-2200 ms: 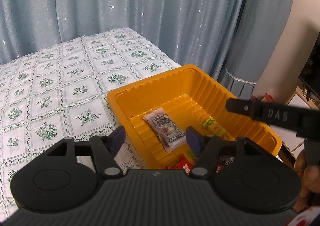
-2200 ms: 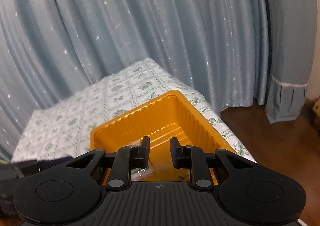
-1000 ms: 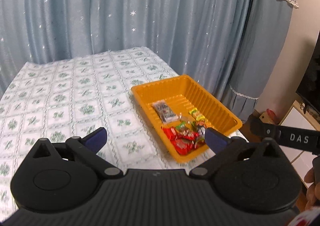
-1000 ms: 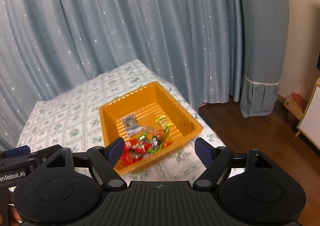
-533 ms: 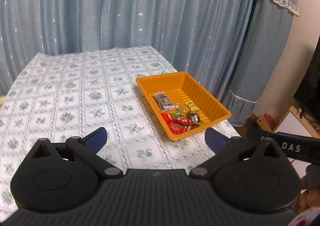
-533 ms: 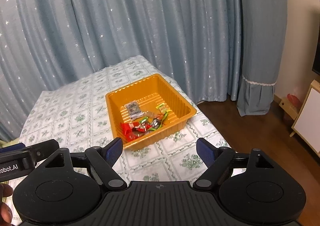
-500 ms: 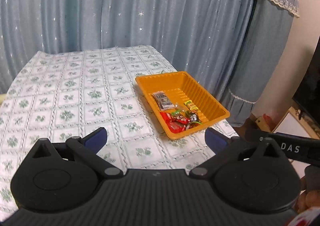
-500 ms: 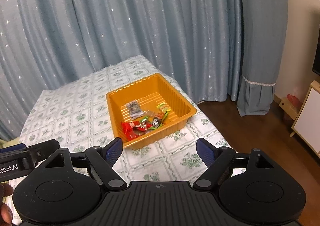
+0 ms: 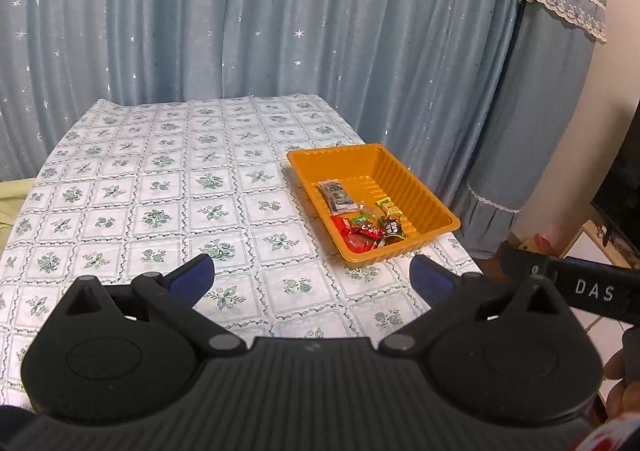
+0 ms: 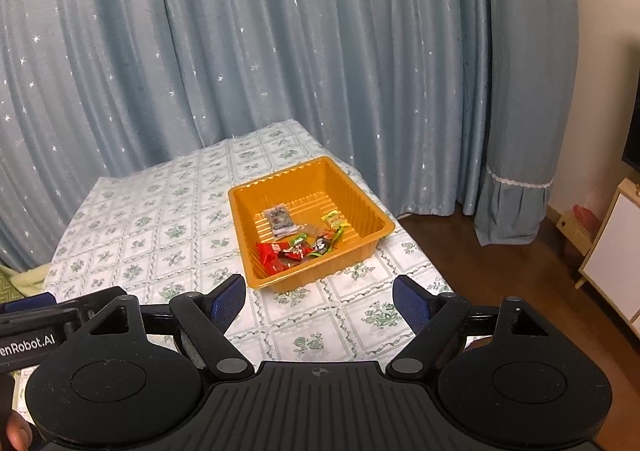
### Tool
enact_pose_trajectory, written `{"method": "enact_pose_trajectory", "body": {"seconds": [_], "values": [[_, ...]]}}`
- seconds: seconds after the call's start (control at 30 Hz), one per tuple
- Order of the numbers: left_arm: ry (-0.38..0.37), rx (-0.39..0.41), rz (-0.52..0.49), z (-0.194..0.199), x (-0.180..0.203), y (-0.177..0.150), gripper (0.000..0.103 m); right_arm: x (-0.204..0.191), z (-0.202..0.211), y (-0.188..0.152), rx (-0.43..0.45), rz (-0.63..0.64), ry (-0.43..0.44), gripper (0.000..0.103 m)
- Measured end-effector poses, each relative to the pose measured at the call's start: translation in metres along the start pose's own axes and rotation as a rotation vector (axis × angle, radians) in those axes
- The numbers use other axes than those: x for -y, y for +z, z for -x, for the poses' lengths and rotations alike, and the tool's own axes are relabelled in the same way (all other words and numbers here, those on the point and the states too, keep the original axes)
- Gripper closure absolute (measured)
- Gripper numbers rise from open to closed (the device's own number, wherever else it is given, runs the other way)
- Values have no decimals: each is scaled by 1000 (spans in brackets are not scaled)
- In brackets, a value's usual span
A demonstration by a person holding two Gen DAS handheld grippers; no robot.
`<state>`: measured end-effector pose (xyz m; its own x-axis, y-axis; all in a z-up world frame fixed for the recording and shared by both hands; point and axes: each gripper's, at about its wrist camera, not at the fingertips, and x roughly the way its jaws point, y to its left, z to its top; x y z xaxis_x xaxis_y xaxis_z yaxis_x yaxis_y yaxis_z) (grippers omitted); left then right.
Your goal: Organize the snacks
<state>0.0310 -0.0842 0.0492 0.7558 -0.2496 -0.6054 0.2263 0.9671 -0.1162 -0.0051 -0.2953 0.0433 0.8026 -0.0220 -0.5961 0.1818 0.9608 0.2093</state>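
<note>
The sorting looks close to finished, judging by how things lie: every snack in sight sits inside the ribbed orange plastic tray [image 9: 434, 207], and nothing loose shows on the floral-print, glossy cloth covering the surface [image 9: 160, 187]. The tray stands at the right side of the surface, near its right edge, well apart from both claws. The left claw [image 9: 312, 278] hangs released, its blue-padded fingers [image 9: 191, 278] spread wide with nothing between them. The right claw [image 10: 319, 299] is likewise released and empty.

If any step remains, it would call for scanning the cloth for stray packets, or for a careful reach back into the tray to straighten the heap.

The snacks are small crinkly foil wrappers: a red packet [image 10: 272, 253] at the near end, a dark one with green trim [image 10: 322, 245], a yellow-green one [image 10: 334, 220] farther right, and a flat grey printed sachet [image 10: 280, 220] lying towards the far end. The tray's walls are fluted and shiny, probably light and easy to nudge. Behind hangs a pleated blue star-speckled curtain [image 9: 240, 19].
</note>
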Motion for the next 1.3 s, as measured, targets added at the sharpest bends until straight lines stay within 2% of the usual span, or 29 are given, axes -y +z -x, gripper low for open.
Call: {"method": "enact_pose_trajectory", "body": {"seconds": [0.43, 1.3], "values": [[29, 17, -42, 12, 8, 1, 0, -4, 16, -5, 8, 21, 4, 23], [44, 25, -40, 14, 4, 0, 0, -7, 16, -3, 12, 27, 5, 23]]}}
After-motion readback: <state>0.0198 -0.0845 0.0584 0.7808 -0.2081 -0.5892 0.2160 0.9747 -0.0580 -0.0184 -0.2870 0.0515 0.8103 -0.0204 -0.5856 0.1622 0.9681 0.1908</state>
